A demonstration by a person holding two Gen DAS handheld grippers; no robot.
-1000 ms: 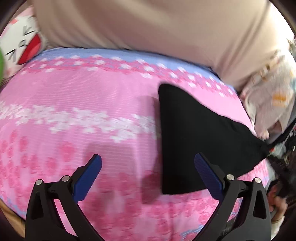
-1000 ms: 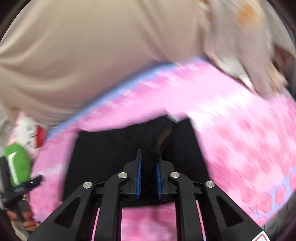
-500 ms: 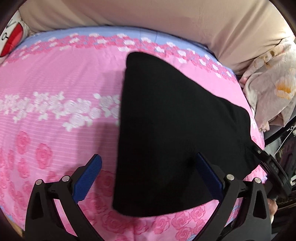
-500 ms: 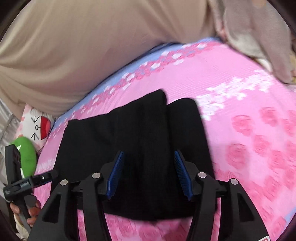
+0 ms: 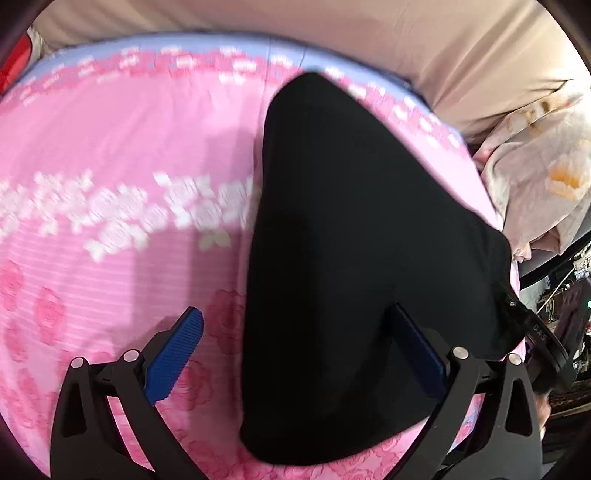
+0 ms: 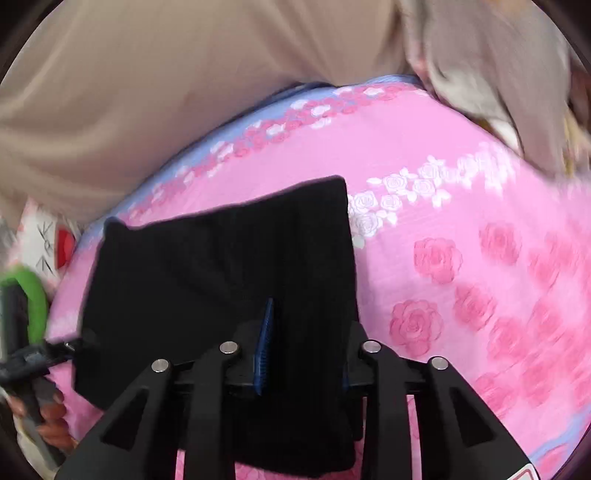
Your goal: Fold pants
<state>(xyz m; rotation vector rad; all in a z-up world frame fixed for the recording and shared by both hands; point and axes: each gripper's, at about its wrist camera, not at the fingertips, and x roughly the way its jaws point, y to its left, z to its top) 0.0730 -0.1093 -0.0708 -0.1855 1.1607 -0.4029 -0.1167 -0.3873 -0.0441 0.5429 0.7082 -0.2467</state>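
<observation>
The black pants [image 5: 351, 266] lie folded flat on the pink floral bedsheet [image 5: 110, 155]. My left gripper [image 5: 295, 347] is open, hovering over the near left edge of the pants, its right finger over the cloth. In the right wrist view the pants [image 6: 221, 266] spread ahead, and my right gripper [image 6: 306, 332] stands open with the near right corner of the pants between its fingers. The cloth covers the right finger. The other gripper shows at the far edges of both views.
A beige padded headboard [image 5: 332, 29] runs along the far side of the bed. A pale floral blanket [image 5: 546, 177] is heaped at the right. A white cartoon pillow [image 6: 44, 240] and a green object [image 6: 33, 299] sit at the left.
My right gripper opened from shut half a second back and now sits lower over the pants' near right corner. My left gripper moved right, closer to the pants.
</observation>
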